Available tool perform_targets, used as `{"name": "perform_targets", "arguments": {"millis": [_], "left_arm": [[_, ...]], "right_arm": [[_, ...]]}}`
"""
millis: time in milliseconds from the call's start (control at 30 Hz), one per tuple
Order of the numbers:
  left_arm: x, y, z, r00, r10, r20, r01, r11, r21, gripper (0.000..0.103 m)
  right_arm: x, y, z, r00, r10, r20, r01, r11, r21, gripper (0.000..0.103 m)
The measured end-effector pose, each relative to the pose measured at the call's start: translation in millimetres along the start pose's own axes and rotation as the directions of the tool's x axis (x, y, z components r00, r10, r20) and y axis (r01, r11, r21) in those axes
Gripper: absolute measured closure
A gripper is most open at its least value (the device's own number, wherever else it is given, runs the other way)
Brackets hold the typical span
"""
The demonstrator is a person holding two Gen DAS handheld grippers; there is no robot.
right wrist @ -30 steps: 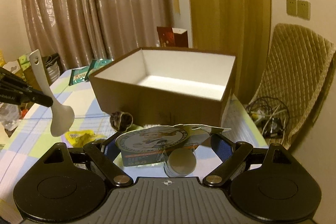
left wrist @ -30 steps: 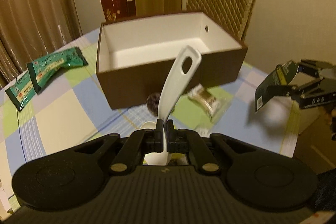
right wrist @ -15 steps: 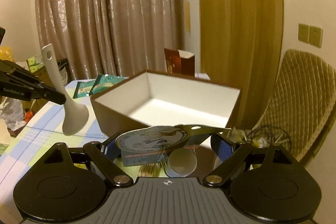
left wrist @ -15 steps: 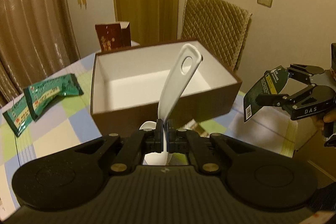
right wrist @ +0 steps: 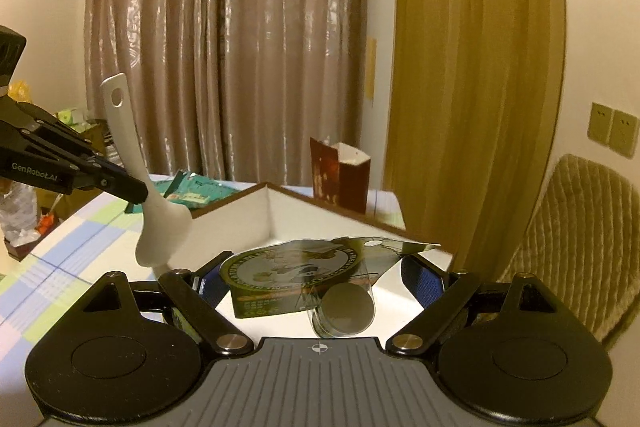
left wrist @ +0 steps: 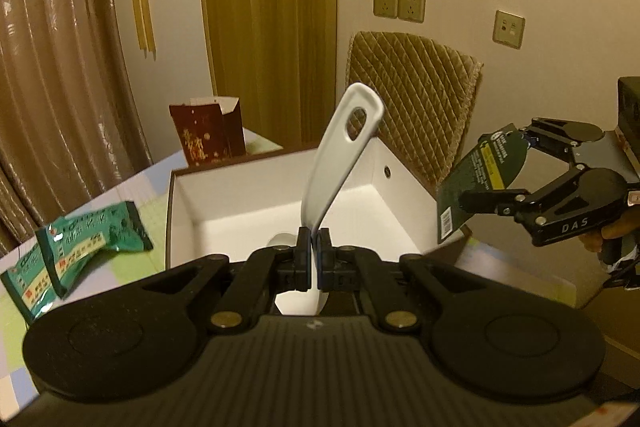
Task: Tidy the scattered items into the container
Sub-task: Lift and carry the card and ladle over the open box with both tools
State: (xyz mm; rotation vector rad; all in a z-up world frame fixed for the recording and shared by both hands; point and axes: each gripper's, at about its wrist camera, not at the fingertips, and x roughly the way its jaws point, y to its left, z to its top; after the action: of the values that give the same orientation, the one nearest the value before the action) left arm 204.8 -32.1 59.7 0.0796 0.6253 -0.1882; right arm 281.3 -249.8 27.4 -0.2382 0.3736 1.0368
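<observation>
My left gripper [left wrist: 314, 259] is shut on a white plastic spoon [left wrist: 340, 163], handle up, bowl low behind the fingers. It hangs over the near edge of the brown box [left wrist: 172, 211], whose white inside looks empty. From the right wrist view the spoon [right wrist: 160, 227] and left gripper [right wrist: 136, 189] sit left of the box [right wrist: 268, 211]. My right gripper [right wrist: 316, 279] holds a dark green carded blister pack [right wrist: 288, 267] across its wide jaws, just over the box's right side. The left wrist view shows that pack [left wrist: 476, 183] in the right gripper [left wrist: 494, 167].
Two green snack packets [left wrist: 92, 239] lie on the checked tablecloth [left wrist: 120, 195] left of the box. A red-brown paper carton [left wrist: 208, 135] stands behind it. A quilted chair [left wrist: 412, 99] is at the far right, and curtains hang at the back.
Both grippers have risen and come forward to the box with their loads. The small items in front of the box have dropped out of view below.
</observation>
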Motion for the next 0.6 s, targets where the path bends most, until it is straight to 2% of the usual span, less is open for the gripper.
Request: {"name": "perform_targets", "arguments": {"millis": [200,367,600], "left_arm": [[32.5,5.5,16.2,1.000,0.002,-0.014,-0.002,1.000,-0.019,0.102],[67.9,8.1,17.7,0.998,-0.007,-0.064,0.005,0.999,-0.034,0.102],[118.2,12.5,3.0,0.985,0.008,-0.170,-0.019,0.998,-0.059,0.102]], "right_arm": [[39.0,-13.3,6.8,0.999,0.024,-0.035,-0.024,1.000,-0.009,0.016],[73.4,-23.5,1.7,0.992,0.040,-0.116,-0.042,0.999,-0.019,0.016],[113.2,-29.4,-15.4,0.959,0.054,-0.278,-0.068,0.997,-0.041,0.016]]}}
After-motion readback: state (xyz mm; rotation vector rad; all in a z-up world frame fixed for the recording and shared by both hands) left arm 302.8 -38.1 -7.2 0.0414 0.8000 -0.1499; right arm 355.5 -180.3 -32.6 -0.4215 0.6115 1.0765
